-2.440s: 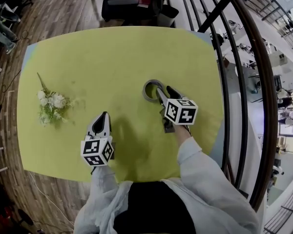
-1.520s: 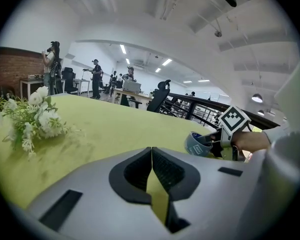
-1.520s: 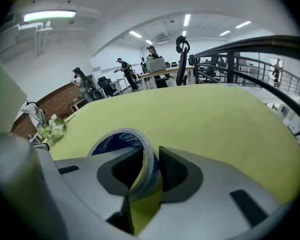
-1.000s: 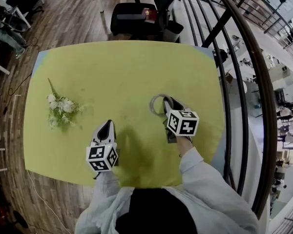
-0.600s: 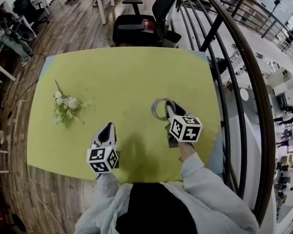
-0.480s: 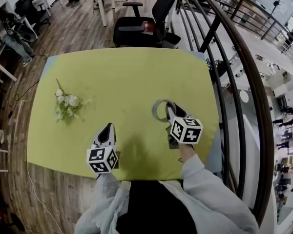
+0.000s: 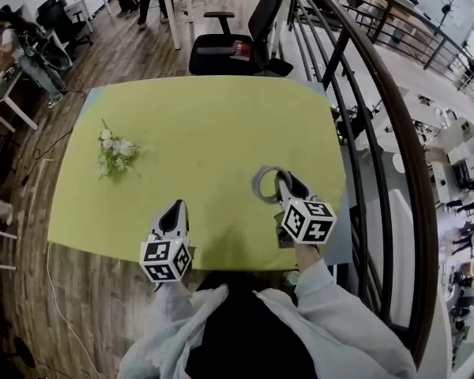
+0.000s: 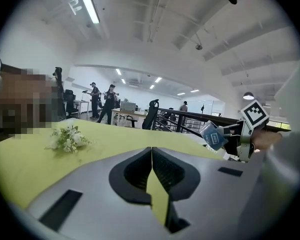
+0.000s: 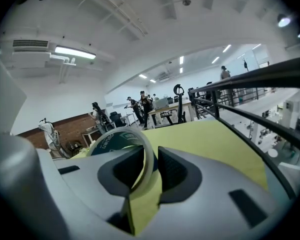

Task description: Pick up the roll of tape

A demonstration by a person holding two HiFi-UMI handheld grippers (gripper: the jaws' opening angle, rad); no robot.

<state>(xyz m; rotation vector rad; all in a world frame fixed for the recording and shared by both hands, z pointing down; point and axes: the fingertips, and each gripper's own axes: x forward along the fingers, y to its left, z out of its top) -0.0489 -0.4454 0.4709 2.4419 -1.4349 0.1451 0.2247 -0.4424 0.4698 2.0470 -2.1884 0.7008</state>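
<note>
The right tool (image 9: 151, 159) pinches the tape (image 9: 115, 144) by its wall: one jaw sits inside the hole and the other outside. The ring stands on its edge and sticks out ahead and to the left of the tool. It is over the near right part of the table (image 7: 205, 117). From above I cannot be sure, but it looks a little way off the table. The way up is open. The railing (image 7: 425, 227) is close on the right, so the free room is to the left. The left tool (image 8: 151, 156) is pressed together with nothing in it, well apart from the tape. The flowers (image 7: 114, 150) lie far off on the left.
</note>
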